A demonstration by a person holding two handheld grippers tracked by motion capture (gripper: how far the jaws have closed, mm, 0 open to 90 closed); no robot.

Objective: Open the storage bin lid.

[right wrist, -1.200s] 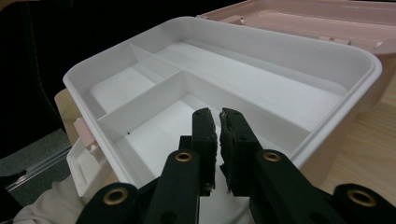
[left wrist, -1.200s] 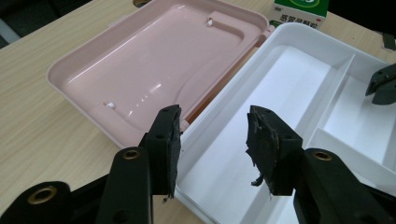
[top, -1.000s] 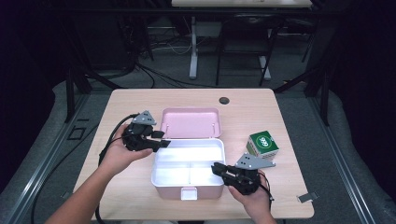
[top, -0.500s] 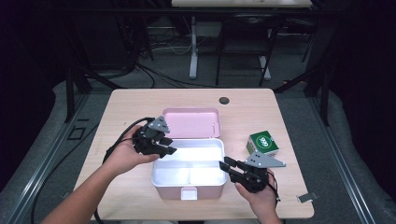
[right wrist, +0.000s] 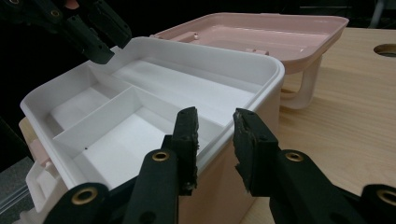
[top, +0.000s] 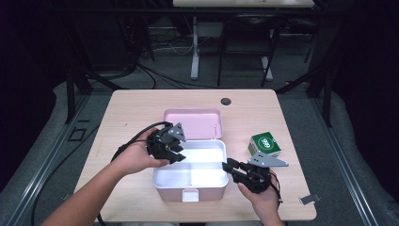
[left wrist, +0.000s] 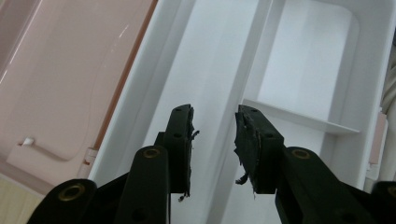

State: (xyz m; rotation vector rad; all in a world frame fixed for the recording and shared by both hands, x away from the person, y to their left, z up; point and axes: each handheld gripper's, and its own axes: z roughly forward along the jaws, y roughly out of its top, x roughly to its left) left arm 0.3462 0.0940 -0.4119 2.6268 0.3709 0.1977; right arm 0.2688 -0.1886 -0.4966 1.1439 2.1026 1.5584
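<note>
left gripper [top: 175,157], jaws partly apart and just closing in, nothing between them, hovers over the left rim of the open pink plastic box with a white divided tray [top: 207,162]. right gripper [top: 230,168], jaws apart around the box's right wall, pads not pressing. the box sits mid-table on the pale wooden table [top: 141,108], lid [top: 193,123] flipped back.

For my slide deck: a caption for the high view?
Two handheld grippers flank an open pink box, white tray inside.
</note>
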